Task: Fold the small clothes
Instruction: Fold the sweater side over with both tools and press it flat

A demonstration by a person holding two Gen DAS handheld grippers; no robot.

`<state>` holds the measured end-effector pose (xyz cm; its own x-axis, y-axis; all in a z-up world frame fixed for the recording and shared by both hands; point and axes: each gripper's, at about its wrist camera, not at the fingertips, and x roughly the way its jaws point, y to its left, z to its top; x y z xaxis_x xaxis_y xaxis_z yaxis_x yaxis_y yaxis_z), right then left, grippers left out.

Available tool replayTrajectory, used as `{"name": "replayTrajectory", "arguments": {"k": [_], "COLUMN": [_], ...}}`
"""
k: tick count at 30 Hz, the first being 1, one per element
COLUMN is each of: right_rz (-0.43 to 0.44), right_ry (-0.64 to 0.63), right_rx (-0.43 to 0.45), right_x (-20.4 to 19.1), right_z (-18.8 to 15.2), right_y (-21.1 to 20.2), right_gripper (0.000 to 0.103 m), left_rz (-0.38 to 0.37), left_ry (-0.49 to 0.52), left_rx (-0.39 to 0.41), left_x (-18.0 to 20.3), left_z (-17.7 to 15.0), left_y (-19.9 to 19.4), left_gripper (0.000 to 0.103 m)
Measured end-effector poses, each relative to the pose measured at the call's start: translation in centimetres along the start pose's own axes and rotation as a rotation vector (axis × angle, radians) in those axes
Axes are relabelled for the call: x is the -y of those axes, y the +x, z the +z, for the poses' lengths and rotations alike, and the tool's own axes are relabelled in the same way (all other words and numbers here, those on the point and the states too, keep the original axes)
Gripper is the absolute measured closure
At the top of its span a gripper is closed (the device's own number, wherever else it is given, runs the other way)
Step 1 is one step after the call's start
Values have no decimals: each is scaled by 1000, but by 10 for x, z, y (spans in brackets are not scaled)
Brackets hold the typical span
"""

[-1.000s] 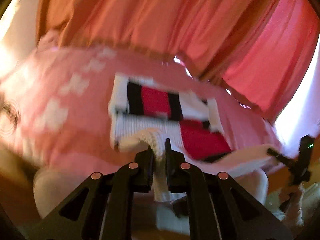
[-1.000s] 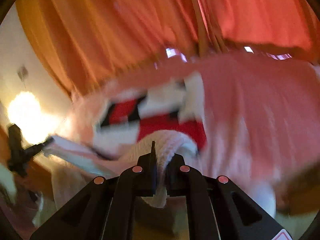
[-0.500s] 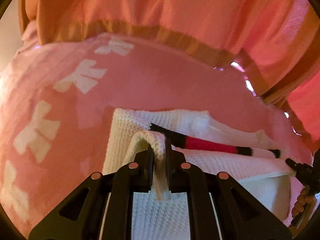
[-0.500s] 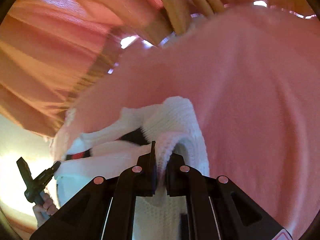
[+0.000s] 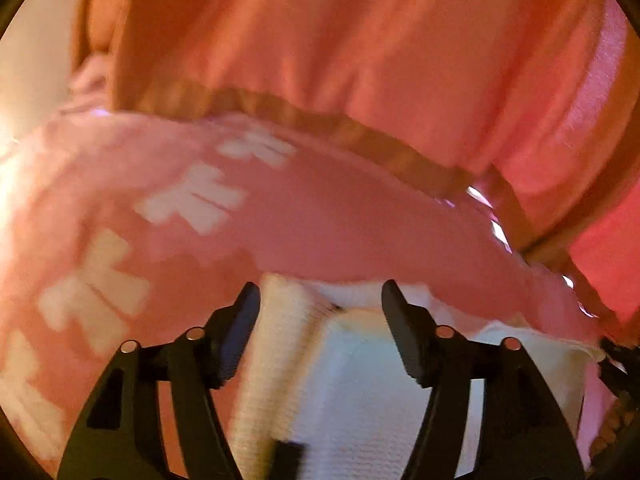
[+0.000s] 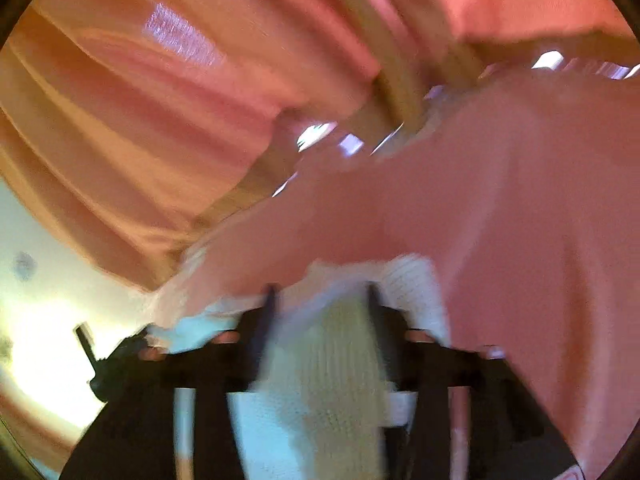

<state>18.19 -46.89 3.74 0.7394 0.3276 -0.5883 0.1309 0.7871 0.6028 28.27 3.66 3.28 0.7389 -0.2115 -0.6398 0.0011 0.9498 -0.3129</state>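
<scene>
A small white knit garment (image 5: 360, 392) lies folded on a pink blanket (image 5: 320, 232) with white bow shapes. My left gripper (image 5: 320, 300) is open, its jaws spread on either side of the garment's near fold. In the right wrist view the same white garment (image 6: 332, 360) lies between the jaws of my right gripper (image 6: 320, 300), which is open; the view is blurred. The garment's red and black pattern is hidden.
Orange-red curtains (image 5: 360, 48) hang behind the blanket. A wooden rail (image 5: 320, 120) runs along the blanket's far edge. The other gripper (image 6: 108, 360) shows at the left edge of the right wrist view, and a bright lamp glare (image 6: 44, 340) lies beyond it.
Both grippers carried the garment's edge forward over itself, lowered it, and then opened, letting the cloth go. The red and black pattern is now covered.
</scene>
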Motion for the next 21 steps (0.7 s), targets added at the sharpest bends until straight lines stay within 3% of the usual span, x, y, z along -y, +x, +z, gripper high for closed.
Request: {"name": "replayTrajectory", "arguments": {"k": [1,4,8,12,16,17,18,20,21], "right_rz": [-28,-88,-120,-178,-202,-205,-213,-258,-269], "right_ry": [-14,-31,-46,-126,-212,-236,-261,-320,-313], "right_rx": [46,54,-30,-120,-157,-171,-178,-214,-220], "right_x": [0,2,5,0,-11,-15,-18,-21,-19], "right_z": [2,8,6,-3,-9,-11,-14,-21,-22], "right_y": [-7,-12,-4,26,46,52,56,68,69], "right_gripper": [36,36,36,36,37,39,45,80,95], "left_rz": [4,-44,-90,-69,-62,-43,-25,-5,-17], "left_ry": [-4,-9,129,186,165,167,175,155,123], "left_rx": [6,5,-49,-136,-227,-234,-238,-240,-237], "left_x": [-2,-2,30,49,49,47,46,41,36], "left_z": [2,5,-3,-16,-26,-27,-27,-25,-23], "left_y": [-1,-5,1,28,53,57,60,62,61], "left_gripper": [38,38,28,28,45,56,71,94,95]}}
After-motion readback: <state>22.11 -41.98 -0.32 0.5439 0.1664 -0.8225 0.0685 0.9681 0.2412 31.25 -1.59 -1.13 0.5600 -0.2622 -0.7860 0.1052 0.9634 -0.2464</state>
